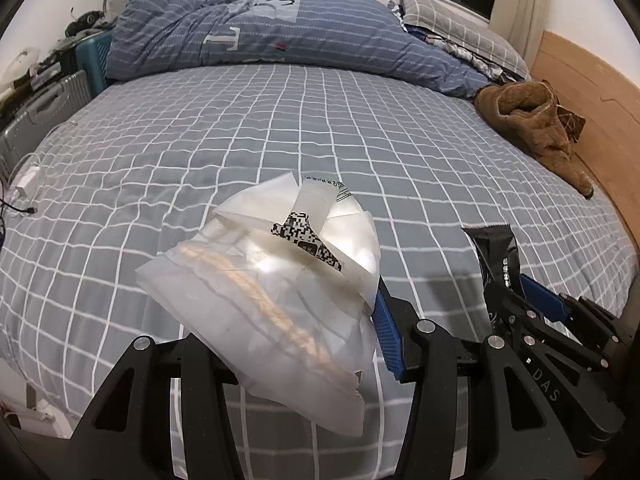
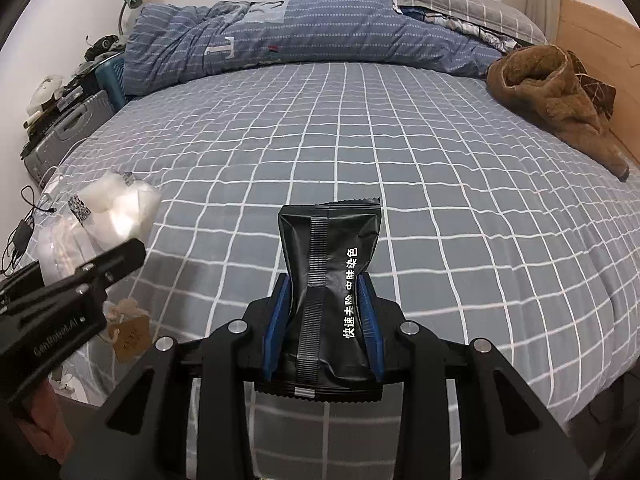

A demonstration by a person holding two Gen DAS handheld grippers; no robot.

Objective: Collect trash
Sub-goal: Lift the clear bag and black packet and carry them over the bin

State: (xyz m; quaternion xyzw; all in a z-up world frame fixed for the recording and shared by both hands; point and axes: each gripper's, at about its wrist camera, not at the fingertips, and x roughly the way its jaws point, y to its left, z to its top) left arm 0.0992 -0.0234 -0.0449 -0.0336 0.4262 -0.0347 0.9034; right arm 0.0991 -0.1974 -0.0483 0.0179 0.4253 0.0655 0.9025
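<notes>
- Both hands are loaded here. The left gripper (image 1: 304, 344) is clamped on a crumpled translucent plastic bag (image 1: 276, 292) with a QR-code label; only one blue pad shows at the bag's right edge, the other is hidden behind the plastic, but the bag is clear of the bed, so I read it as held.
- The right gripper (image 2: 324, 320) has its blue pads squeezed on the waist of a black foil sachet (image 2: 328, 280) with white Chinese print. The long axis runs straight out along the fingers, sealed end forward.
- Both pieces are up over the near edge of the grey checked bedsheet (image 2: 400, 140), not lying on it.
- The two grippers sit just beside each other, bag on the left and sachet on the right, apart but close.
- No bin in either view, so I can't tell which hand is nearer to it. My guess is the next move is a carry, and with both jaws full neither hand can grab more.
- The brown fleece garment (image 1: 536, 124) and blue duvet (image 1: 280, 36) lie well apart at the far side.
</notes>
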